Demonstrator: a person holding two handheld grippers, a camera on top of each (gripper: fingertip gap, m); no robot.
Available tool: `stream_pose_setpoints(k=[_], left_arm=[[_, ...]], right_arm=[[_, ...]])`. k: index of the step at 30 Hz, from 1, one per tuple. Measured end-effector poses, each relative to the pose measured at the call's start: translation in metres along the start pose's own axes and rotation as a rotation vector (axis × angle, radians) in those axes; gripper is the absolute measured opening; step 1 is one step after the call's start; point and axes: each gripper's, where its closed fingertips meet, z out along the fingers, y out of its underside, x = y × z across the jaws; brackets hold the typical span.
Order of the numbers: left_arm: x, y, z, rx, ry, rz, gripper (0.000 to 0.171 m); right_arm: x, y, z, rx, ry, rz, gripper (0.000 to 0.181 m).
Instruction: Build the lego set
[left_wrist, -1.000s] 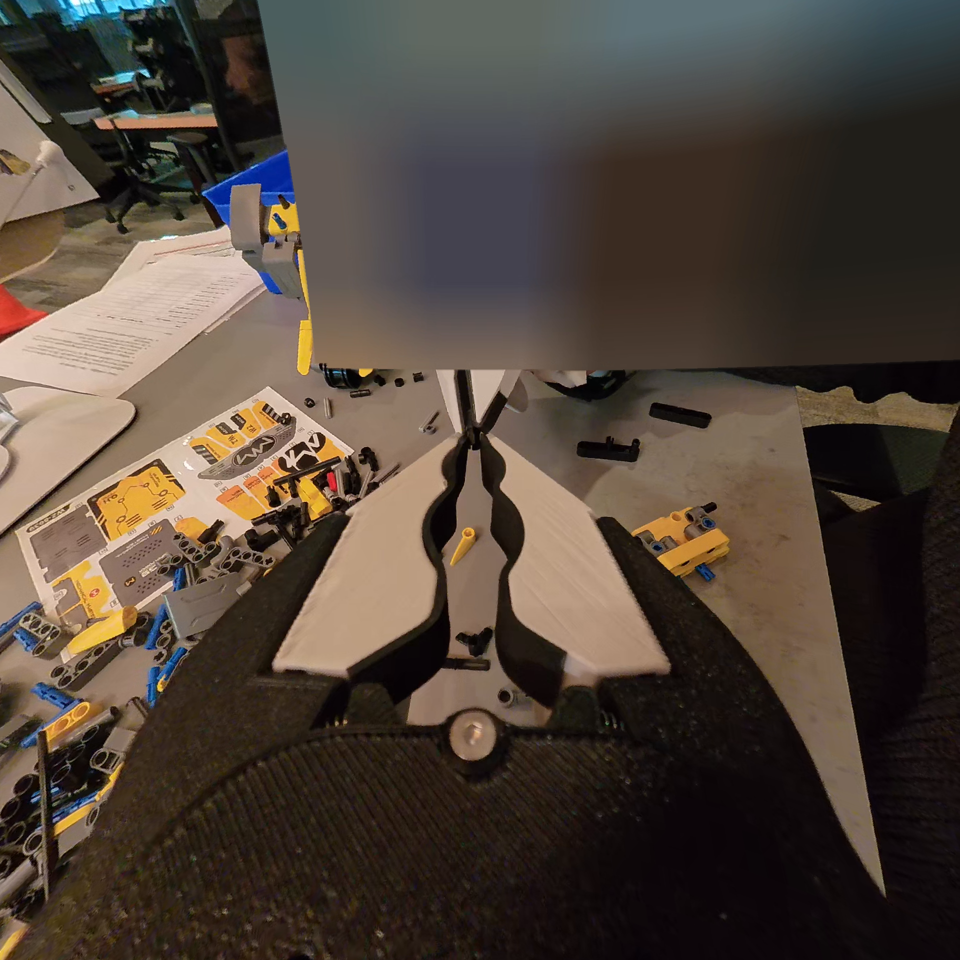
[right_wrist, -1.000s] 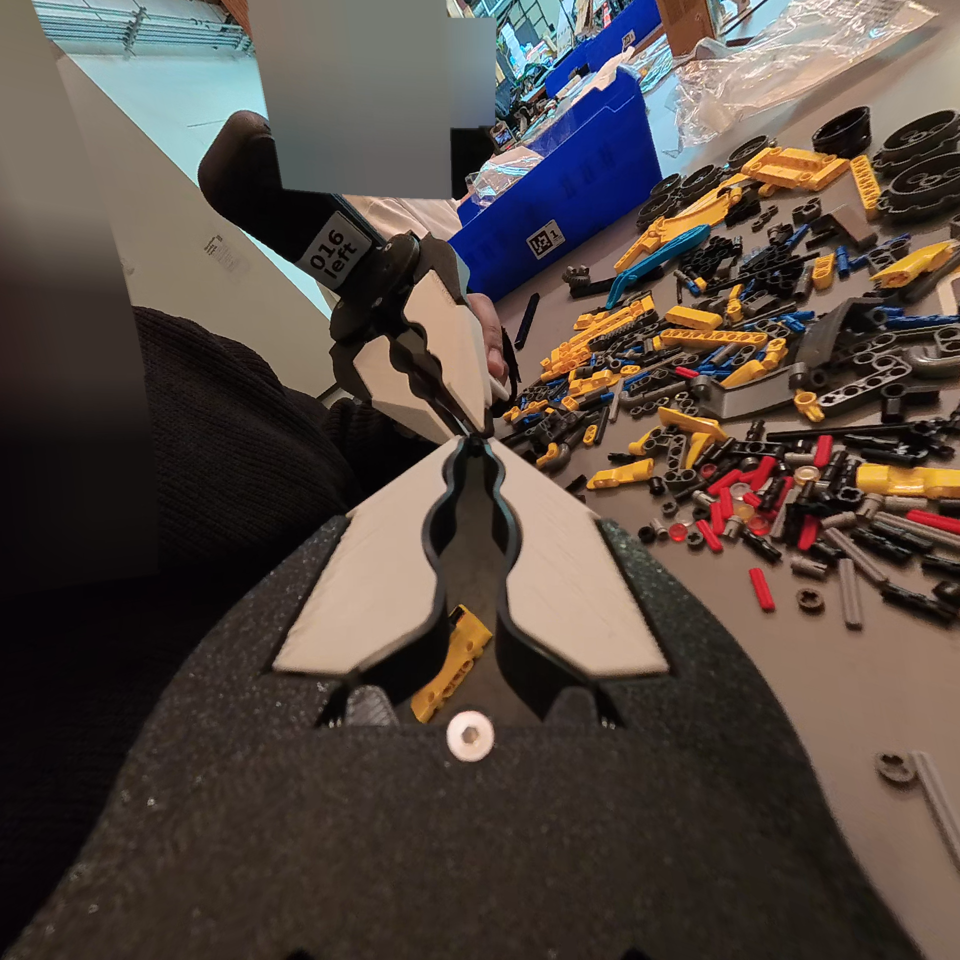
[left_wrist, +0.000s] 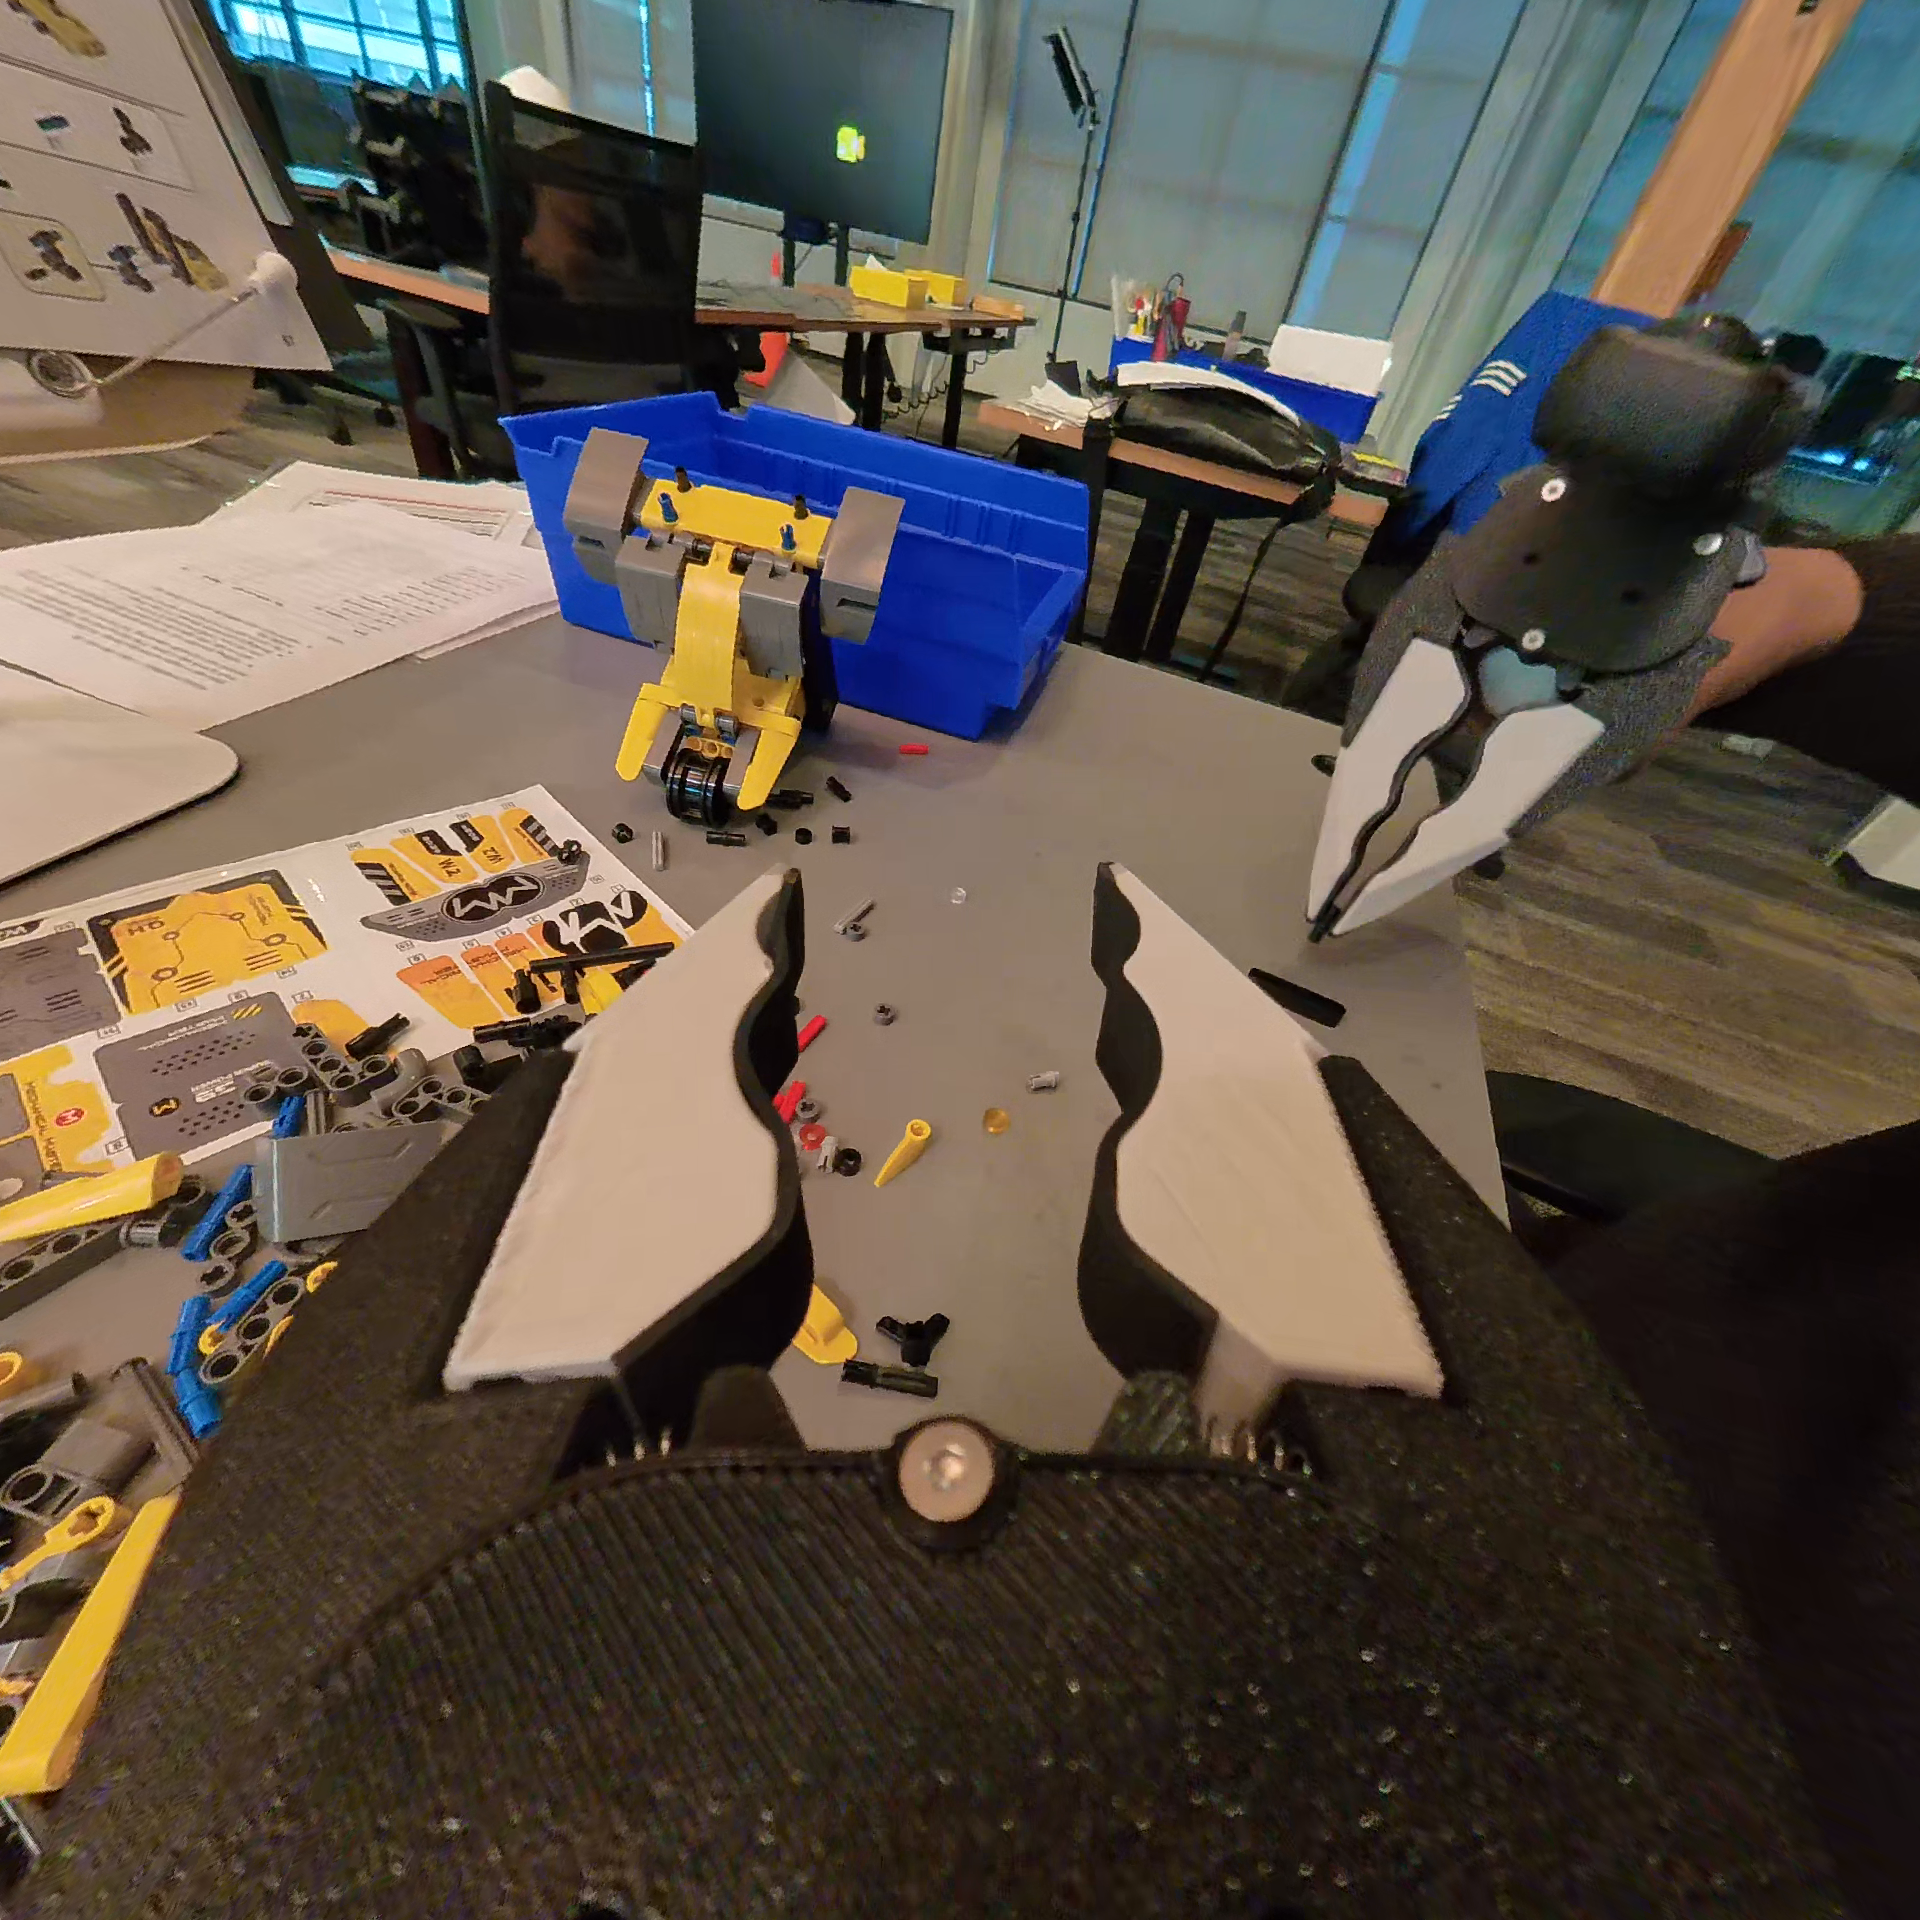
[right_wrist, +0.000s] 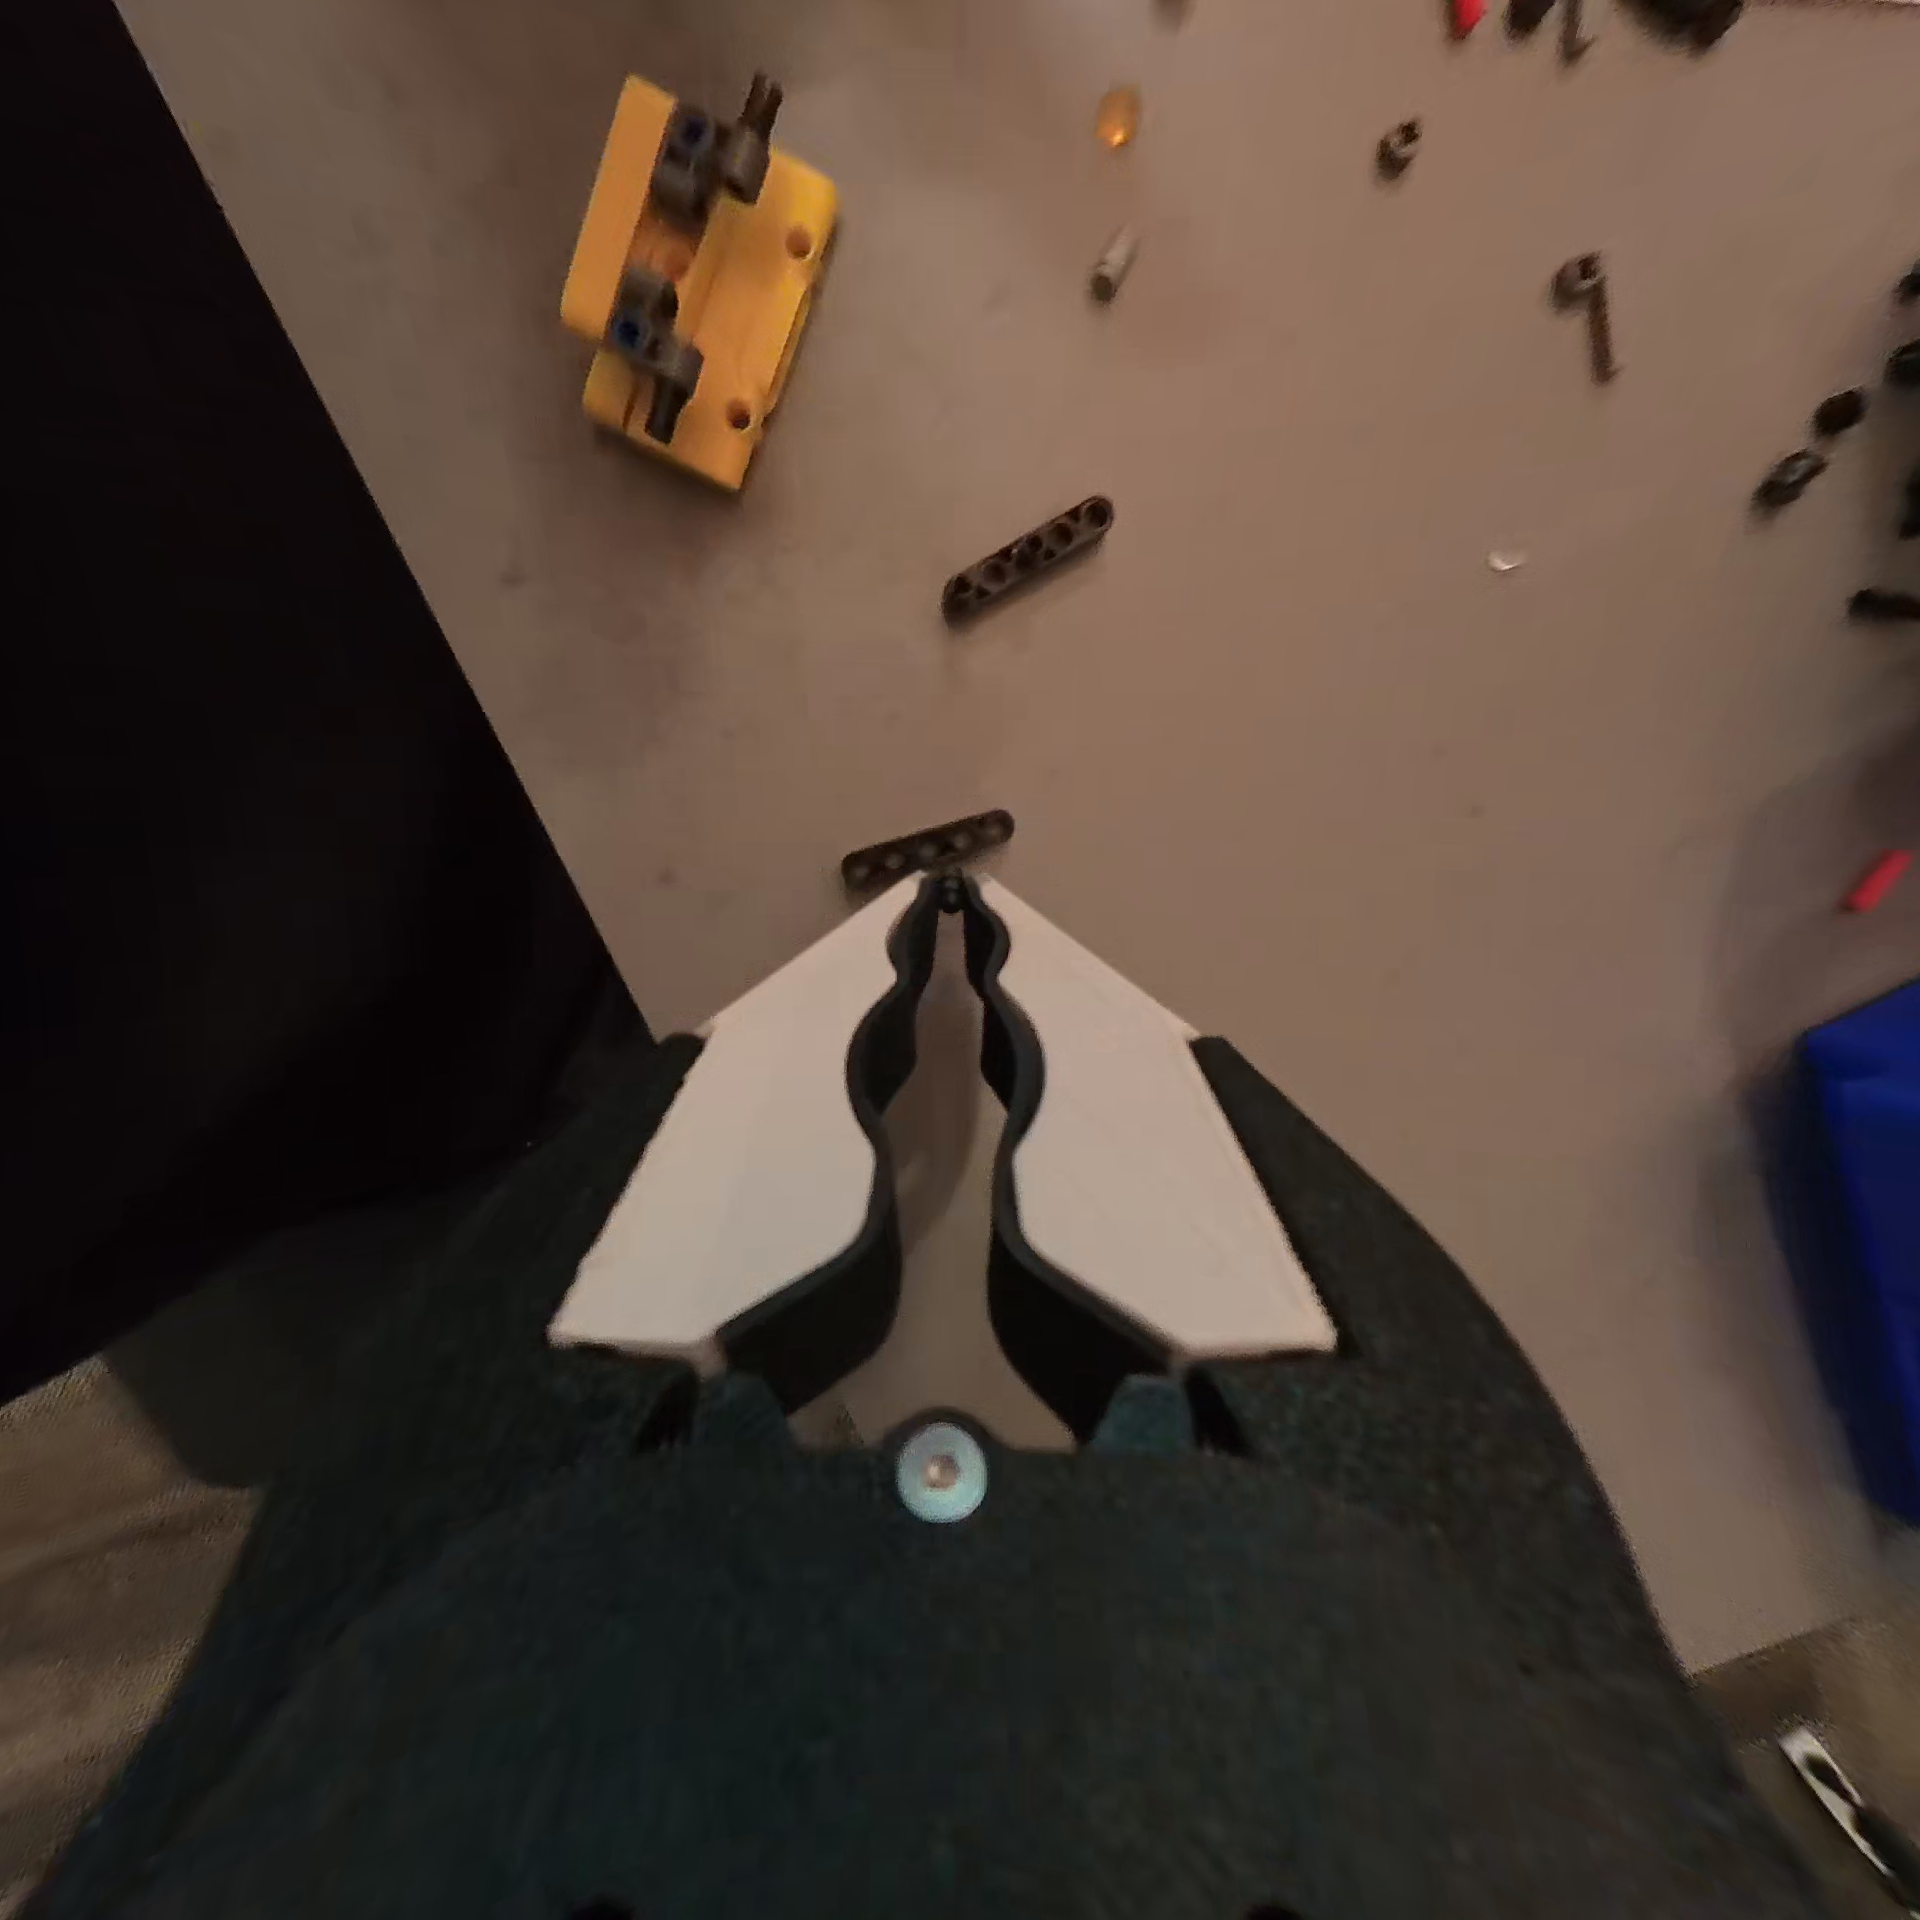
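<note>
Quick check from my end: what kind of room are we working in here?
Probably an open office or lab workspace, used for toy-brick building: desks and a dark monitor behind, a grey table strewn with bricks, and a blue bin with a half-built yellow model.

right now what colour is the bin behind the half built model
Blue; the bin shows best in the left wrist view, behind the yellow and grey model.

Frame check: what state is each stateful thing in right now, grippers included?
left gripper: open, empty, above scattered small parts
right gripper: shut on small black pin
black beam: flat on table, just beyond right gripper's tips
yellow model: part-built, leaning against blue bin
blue bin: upright, open-topped
monitor: mostly dark, small icon lit
</note>
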Motion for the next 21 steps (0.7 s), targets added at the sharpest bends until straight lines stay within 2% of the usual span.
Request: stream_pose_setpoints(k=[11, 21], left_arm=[[-0.003, 0.007, 0.003, -0.036, -0.008, -0.003, 0.055], [-0.002, 0.009, 0.004, -0.049, 0.0, -0.003, 0.055]], right_arm=[[-0.007, 0.002, 0.014, -0.098, -0.101, -0.012, 0.003], [-0.004, 0.005, 0.021, -0.109, -0.126, 0.023, 0.003]])
